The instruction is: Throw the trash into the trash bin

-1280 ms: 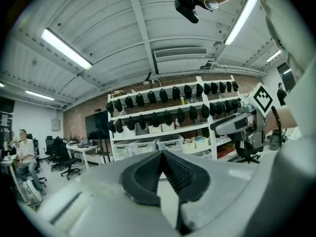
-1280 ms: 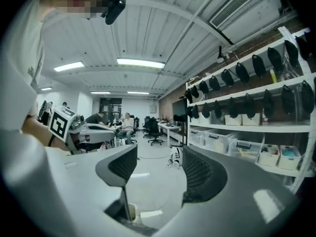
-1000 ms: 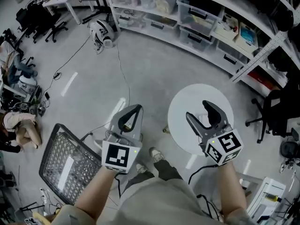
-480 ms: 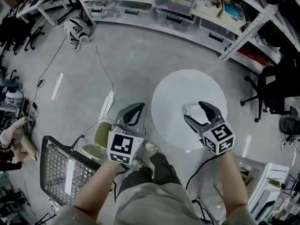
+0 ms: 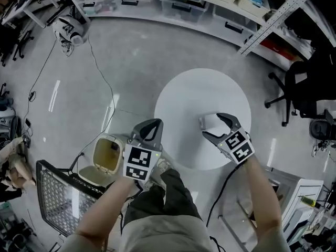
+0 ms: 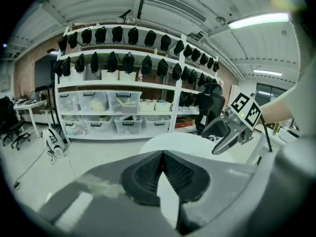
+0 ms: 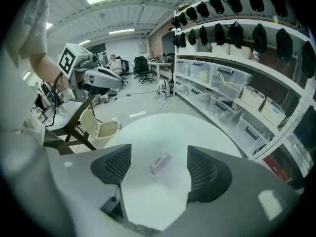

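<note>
A small white piece of trash [image 5: 207, 121] [image 7: 162, 163] lies on the round white table [image 5: 194, 93] [image 7: 163, 132]. My right gripper [image 5: 212, 125] [image 7: 160, 171] hangs just over it, open. Its jaws have just been opening, and the trash sits between them without either pad touching it. My left gripper [image 5: 150, 130] [image 6: 162, 166] is shut and empty, off the table's left edge. The cream trash bin [image 5: 107, 154] [image 7: 100, 128] stands open on the floor, left of the left gripper.
A black wire basket [image 5: 60, 196] stands at the lower left beside the bin. Shelves with plastic boxes [image 5: 178, 4] [image 6: 113, 107] line the far wall. A black office chair [image 5: 310, 88] is right of the table. A cable [image 5: 102, 83] runs across the floor.
Both grippers have come down towards the table. The right one now straddles the white trash with wider jaws. The cream bin has come into view at the left.
</note>
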